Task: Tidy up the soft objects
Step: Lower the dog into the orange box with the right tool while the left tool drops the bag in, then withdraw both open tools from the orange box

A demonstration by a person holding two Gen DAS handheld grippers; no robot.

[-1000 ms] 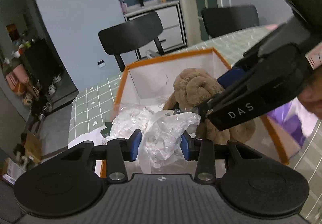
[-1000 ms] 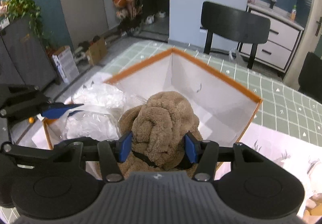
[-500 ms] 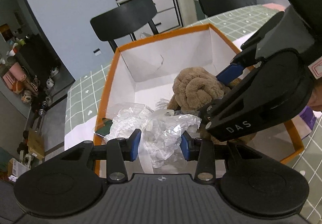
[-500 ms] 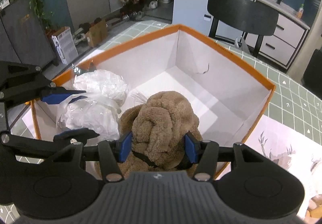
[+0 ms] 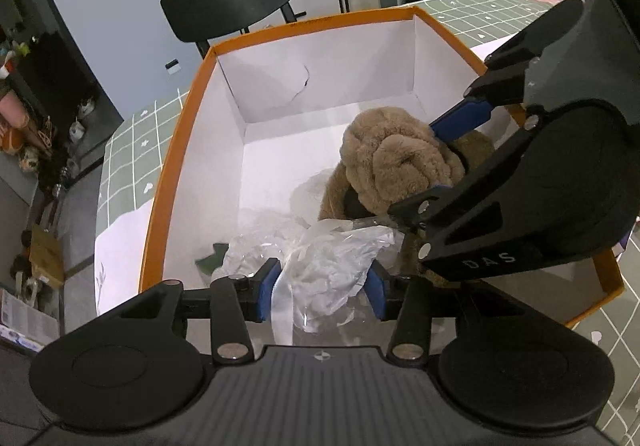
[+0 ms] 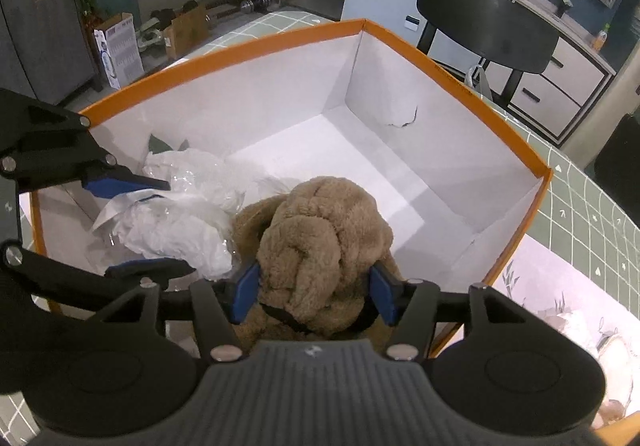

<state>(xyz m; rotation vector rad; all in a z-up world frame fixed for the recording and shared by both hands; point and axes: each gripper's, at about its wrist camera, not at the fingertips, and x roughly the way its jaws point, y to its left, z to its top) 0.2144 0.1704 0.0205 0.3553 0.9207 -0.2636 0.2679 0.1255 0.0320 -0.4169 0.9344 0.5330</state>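
An orange-rimmed white box (image 5: 304, 21) (image 6: 240, 45) stands on the green checked tablecloth. My left gripper (image 5: 322, 288) (image 6: 176, 226) is low in the box's near left part. Its jaws are opening, and a crumpled white plastic bag (image 5: 332, 266) (image 6: 180, 221) still fills the gap and touches both blue pads. Beside it, my right gripper (image 6: 314, 288) (image 5: 416, 169) is shut on a brown plush toy (image 6: 316, 230) (image 5: 392, 161), which hangs inside the box. Its pads press the plush on both sides. The bag and the plush touch each other.
The far half of the box floor (image 6: 320, 149) is bare white, and a small tear (image 6: 404, 119) marks the back wall. Black chairs (image 5: 232, 5) (image 6: 488, 29) stand beyond the table. A white printed cloth (image 6: 552, 286) lies to the right of the box.
Both grippers have sunk deeper into the box and tilted further down, carrying the bag and the plush with them. The left jaws have spread a little wider around the bag.
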